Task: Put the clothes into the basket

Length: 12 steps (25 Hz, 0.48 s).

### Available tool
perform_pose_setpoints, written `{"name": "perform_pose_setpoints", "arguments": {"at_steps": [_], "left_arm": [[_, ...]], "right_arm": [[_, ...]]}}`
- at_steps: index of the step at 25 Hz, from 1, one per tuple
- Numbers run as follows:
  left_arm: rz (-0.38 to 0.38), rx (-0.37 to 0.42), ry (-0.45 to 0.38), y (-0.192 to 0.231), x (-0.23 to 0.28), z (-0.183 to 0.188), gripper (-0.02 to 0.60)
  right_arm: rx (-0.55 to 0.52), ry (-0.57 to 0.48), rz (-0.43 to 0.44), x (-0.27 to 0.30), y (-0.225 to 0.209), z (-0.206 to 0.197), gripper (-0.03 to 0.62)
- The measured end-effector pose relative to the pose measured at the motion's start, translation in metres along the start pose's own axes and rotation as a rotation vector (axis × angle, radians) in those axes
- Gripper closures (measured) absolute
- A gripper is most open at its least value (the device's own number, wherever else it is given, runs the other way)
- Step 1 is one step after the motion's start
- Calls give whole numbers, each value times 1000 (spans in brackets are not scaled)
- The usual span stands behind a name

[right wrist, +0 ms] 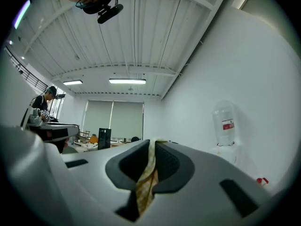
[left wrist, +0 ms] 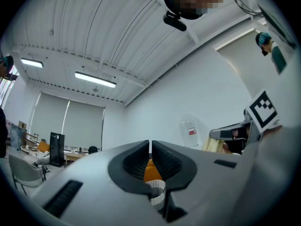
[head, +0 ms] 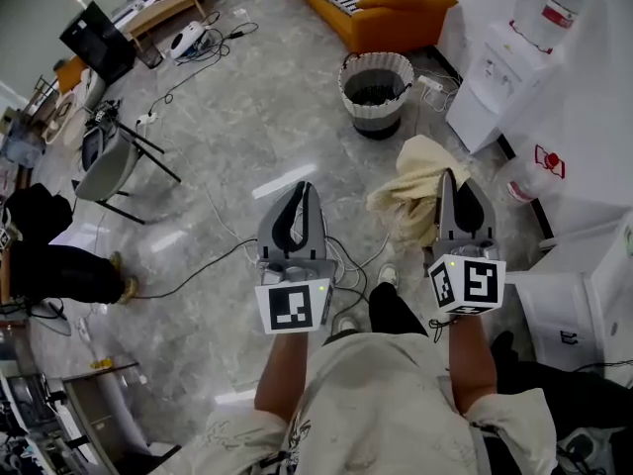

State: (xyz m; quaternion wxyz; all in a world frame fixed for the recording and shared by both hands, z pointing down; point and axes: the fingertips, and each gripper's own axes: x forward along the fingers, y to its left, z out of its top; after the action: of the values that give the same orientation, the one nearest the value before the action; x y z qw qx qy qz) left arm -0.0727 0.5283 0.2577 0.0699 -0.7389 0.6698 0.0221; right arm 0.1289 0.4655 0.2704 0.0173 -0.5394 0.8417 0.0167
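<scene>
A round basket (head: pixel 376 92) with grey and white bands stands on the grey floor ahead of me, in front of an orange sofa (head: pixel 396 13). My right gripper (head: pixel 450 174) is shut on a cream checked cloth (head: pixel 415 191), which bunches and hangs to its left. In the right gripper view the cloth (right wrist: pixel 146 178) is pinched between the jaws (right wrist: pixel 151 145) and trails down. My left gripper (head: pixel 302 186) is held level beside it, shut, with nothing in it. In the left gripper view the basket (left wrist: pixel 157 194) shows just below the closed jaws (left wrist: pixel 150 147).
A water dispenser (head: pixel 499 72) and white cabinets (head: pixel 584 295) line the right wall. Cables (head: pixel 223 250) run over the floor below the grippers. A grey chair (head: pixel 114 166) and a seated person (head: pixel 59 270) are at the left.
</scene>
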Motion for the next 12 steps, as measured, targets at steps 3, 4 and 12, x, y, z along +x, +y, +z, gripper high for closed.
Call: {"name": "perform_pose_setpoints", "arguments": {"at_steps": [3,4,12], "left_arm": [[0,8,2,-10,36,-2,563],[3,10,6,-13,47,-3,563],[-8,13,13,-48,132,-14,563]], "right_arm": [[15,4,-10,24,-27,-5,585],[22,7,-14,32,-37,-7,585],[0,27,4,87,-105,-18,585]]}}
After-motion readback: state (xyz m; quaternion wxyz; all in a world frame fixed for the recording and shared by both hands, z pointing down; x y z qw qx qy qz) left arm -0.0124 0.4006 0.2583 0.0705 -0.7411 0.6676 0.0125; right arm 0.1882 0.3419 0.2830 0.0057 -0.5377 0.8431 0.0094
